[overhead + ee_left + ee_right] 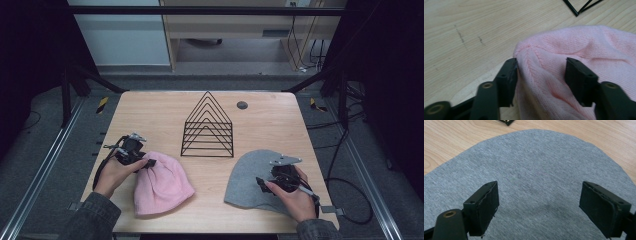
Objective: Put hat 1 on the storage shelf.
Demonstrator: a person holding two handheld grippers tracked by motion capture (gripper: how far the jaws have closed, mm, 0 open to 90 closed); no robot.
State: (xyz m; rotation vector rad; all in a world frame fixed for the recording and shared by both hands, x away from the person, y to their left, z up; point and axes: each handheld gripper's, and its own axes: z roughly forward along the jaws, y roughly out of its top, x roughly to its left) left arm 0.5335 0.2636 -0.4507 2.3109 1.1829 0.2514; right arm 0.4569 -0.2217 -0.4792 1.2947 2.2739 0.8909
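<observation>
A pink knit hat [162,186] lies on the left of the wooden table [150,107], and a flat grey hat [247,180] lies on the right. My left gripper [148,163] is at the pink hat's crown. Its jaws press from both sides on a bunched fold of the pink hat [541,75], which still rests on the table. Low over the grey hat [536,182] hovers my right gripper [261,183]; its jaws are spread wide, with only flat cloth under the gap.
A black wire rack [207,129] shaped like a tent stands at the table's middle, behind both hats. A small dark round disc [242,105] sits at the back right. Beyond the table are floor rails and cables.
</observation>
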